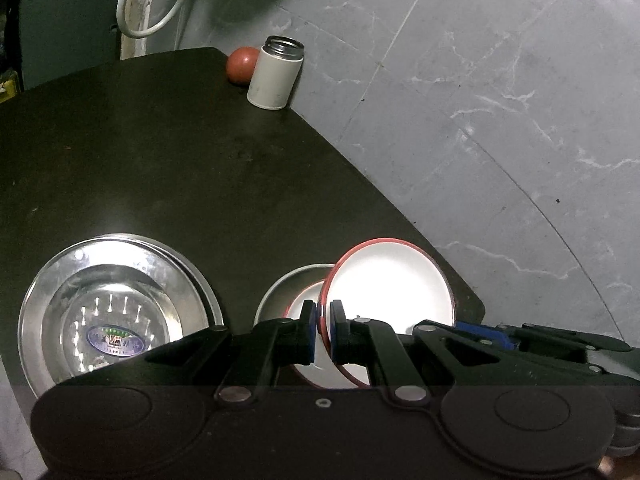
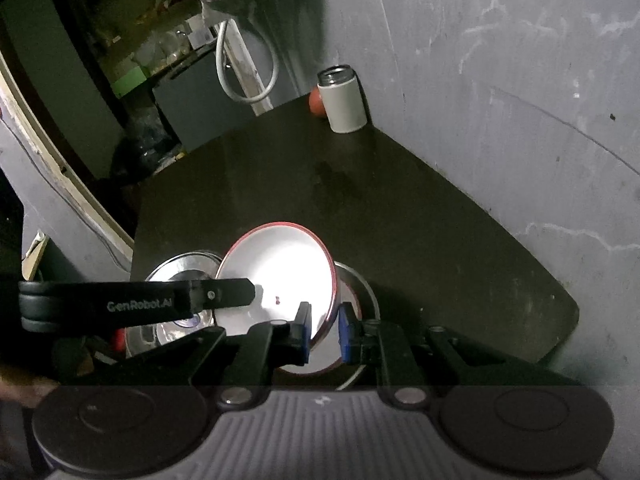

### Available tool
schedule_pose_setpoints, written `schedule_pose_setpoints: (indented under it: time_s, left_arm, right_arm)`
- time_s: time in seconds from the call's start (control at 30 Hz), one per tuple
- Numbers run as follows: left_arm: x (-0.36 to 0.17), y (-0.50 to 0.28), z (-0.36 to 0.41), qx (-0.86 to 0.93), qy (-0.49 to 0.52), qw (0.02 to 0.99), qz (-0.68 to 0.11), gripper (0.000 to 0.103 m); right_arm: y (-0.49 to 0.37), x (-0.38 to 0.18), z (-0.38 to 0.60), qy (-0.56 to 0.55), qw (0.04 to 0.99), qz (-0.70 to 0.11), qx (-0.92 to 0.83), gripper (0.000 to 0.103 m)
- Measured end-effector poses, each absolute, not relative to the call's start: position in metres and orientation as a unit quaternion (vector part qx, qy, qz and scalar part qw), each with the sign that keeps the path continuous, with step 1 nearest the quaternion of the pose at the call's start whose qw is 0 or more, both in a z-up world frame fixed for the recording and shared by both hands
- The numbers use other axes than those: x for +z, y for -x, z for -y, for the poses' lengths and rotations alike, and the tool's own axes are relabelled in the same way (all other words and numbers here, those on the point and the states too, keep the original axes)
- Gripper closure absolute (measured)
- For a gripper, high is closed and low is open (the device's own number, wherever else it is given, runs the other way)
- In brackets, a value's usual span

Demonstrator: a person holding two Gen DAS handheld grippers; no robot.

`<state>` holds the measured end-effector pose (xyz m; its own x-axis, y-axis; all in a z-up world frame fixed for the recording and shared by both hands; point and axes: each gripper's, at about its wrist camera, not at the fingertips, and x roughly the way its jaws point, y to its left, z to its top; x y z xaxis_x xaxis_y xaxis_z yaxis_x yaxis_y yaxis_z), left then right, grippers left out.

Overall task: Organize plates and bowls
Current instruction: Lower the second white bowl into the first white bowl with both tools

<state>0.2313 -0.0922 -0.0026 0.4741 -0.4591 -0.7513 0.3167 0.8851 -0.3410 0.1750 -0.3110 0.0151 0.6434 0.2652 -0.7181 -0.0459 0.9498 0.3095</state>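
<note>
Left wrist fisheye: got the left gripper (image 1: 322,312) clenched on the near rim of a round white plate with a thin red edge (image 1: 392,284), tipped up on its side just above a smaller white red-rimmed dish (image 1: 316,374) nested in a shiny steel bowl (image 1: 276,292). All on the dark tabletop (image 1: 160,160), right beside a stack of stainless steel plates (image 1: 132,248).

Right wrist view: right gripper (image 2: 324,320) straddling the same plate's opposite rim. Can't tell if it's actually biting or just hovering around the edge.

Looks rigid and fairly light, probably enamel or melamine, so glossy and slippery. Might chip if dropped onto the steel. Best to pinch square on the rim, as deep as the pads allow, and lower it flat rather than letting it slide.
</note>
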Motion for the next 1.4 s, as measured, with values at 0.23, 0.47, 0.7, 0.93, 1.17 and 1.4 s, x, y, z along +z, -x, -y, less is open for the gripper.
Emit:
schedule_pose_setpoints:
  time_s: [0.23, 0.47, 0.7, 0.93, 1.17, 1.4]
  left_arm:
    - [-0.011, -0.238, 0.097, -0.221, 0.075, 0.849, -0.475, 0.097]
    - [-0.015, -0.245, 0.102, -0.218, 0.073, 0.846, -0.480, 0.097]
    - [-0.021, -0.245, 0.103, -0.216, 0.069, 0.842, -0.490, 0.097]
    - [-0.027, -0.247, 0.101, -0.209, 0.069, 0.837, -0.500, 0.097]
    - [-0.029, -0.249, 0.105, -0.207, 0.067, 0.835, -0.505, 0.096]
    - [-0.032, -0.252, 0.109, -0.206, 0.065, 0.832, -0.510, 0.096]
  right_arm:
    - [-0.183, 0.010, 0.310, -0.132, 0.889, -0.430, 0.087, 0.087]
    - [-0.185, 0.006, 0.312, -0.130, 0.884, -0.440, 0.088, 0.087]
    - [-0.190, 0.002, 0.311, -0.127, 0.878, -0.452, 0.093, 0.087]
    - [-0.196, -0.002, 0.308, -0.122, 0.873, -0.463, 0.099, 0.087]
    - [-0.197, -0.005, 0.309, -0.121, 0.870, -0.467, 0.102, 0.087]
    - [-0.199, -0.006, 0.311, -0.122, 0.867, -0.472, 0.102, 0.087]
